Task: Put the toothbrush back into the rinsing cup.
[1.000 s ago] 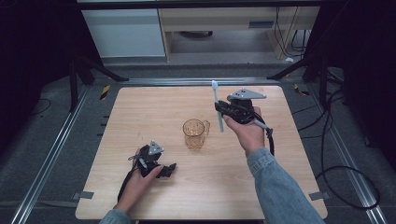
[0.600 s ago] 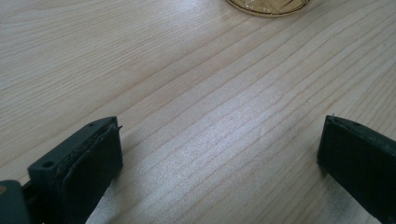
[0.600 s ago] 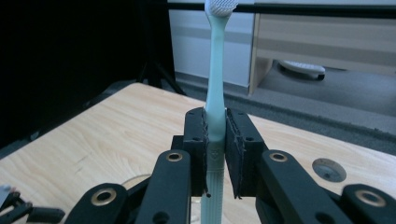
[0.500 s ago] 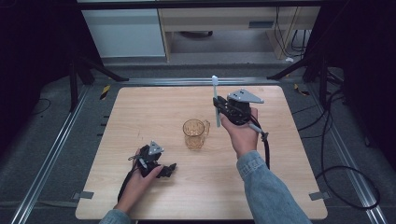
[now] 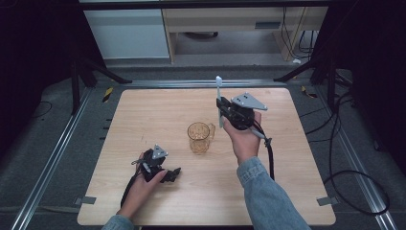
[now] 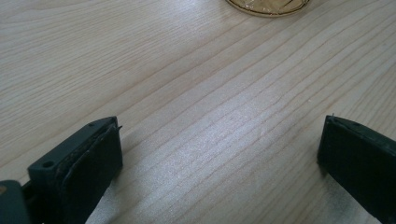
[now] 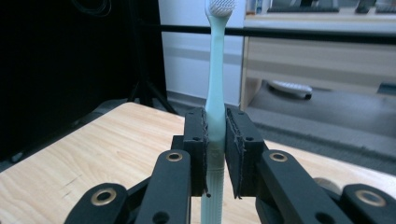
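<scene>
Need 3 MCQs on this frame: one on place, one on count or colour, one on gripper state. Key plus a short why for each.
1. Where is the mug?
A. mid-table, between the two hands
B. at the far left corner
C. on the floor

2. What colour is the toothbrush handle?
A. red
B. pale green
C. black

3. What state is the left gripper in?
A. shut on the mug
B. shut on the toothbrush
C. open, over bare table

Key: 1 A, the high view shows it at the table's middle, left of the right gripper. 2 B, the right gripper view shows a pale green handle clamped upright, bristles up. 3 C, the left gripper view shows jaws wide apart with only wood between them.
</scene>
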### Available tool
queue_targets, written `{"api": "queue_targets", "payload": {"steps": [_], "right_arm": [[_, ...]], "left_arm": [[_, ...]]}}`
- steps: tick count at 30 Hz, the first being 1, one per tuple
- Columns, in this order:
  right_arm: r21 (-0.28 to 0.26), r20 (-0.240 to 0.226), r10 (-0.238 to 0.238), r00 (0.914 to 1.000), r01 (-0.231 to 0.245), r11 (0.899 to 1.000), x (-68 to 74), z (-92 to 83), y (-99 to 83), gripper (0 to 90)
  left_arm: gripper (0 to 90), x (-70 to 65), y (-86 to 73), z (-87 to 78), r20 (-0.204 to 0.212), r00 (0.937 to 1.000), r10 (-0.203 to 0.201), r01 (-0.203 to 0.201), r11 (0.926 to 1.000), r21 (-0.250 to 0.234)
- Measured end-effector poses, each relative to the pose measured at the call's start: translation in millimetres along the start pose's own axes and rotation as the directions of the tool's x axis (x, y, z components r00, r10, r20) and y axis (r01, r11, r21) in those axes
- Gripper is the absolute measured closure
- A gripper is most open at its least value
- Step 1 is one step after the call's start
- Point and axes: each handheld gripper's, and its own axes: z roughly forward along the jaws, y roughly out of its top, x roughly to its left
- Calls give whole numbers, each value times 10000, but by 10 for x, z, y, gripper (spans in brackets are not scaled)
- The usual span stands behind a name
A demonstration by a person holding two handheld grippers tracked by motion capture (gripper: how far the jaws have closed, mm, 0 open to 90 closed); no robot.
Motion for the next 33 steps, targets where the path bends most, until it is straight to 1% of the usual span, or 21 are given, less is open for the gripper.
{"api": "queue_targets", "payload": {"steps": [4, 6, 10, 11, 12, 13, 15, 17, 23, 29, 32, 33], "right_arm": [[-238, -5, -44, 10000, 43, 9997, 18, -1, -10, 792], [-440, -38, 72, 10000, -73, 9990, 24, 10, -30, 792], [-563, -98, 250, 9996, -255, 9981, 21, 36, -49, 792], [-682, -95, 268, 9996, -274, 9973, 28, 43, -51, 792], [-682, -95, 268, 9996, -274, 9973, 28, 43, -51, 792], [-878, -161, 261, 9995, -274, 9958, 39, 47, -47, 792], [-927, -162, 245, 9996, -259, 9954, 45, 46, -46, 792], [-1117, -184, 260, 9995, -279, 9933, 49, 59, -54, 791], [-1299, -215, 450, 9988, -474, 9904, 48, 124, -100, 792], [-1446, -199, 492, 9986, -516, 9881, 39, 160, -120, 791], [-1588, -190, 545, 9983, -568, 9857, 24, 176, -147, 792], [-1656, -185, 627, 9979, -649, 9840, 19, 184, -162, 791]], "left_arm": [[0, 0, 0, 0, -4, 10000, 1, -1, 10000, -1], [0, 0, 0, 0, -3, 10000, 4, -4, 10000, 1], [0, 0, 0, 1, 2, 10000, 4, -4, 10000, -3], [0, 0, 0, 0, 2, 10000, 6, -6, 10000, -1], [0, 0, 0, 0, 2, 10000, 4, -4, 10000, 0], [0, 0, 0, 0, 3, 10000, 9, -9, 10000, 1], [0, 0, 0, 0, 3, 10000, 9, -9, 10000, 2], [0, 0, 0, 0, 1, 10000, 7, -7, 10000, 1], [0, -1, 0, 0, 7, 10000, -16, 16, 10000, 0], [0, -1, 0, 0, 11, 10000, -6, 6, 10000, 10], [0, 0, 0, -1, 4, 10000, 11, -11, 10000, 21], [0, -1, 0, -1, 1, 10000, 9, -9, 10000, 22]]}}
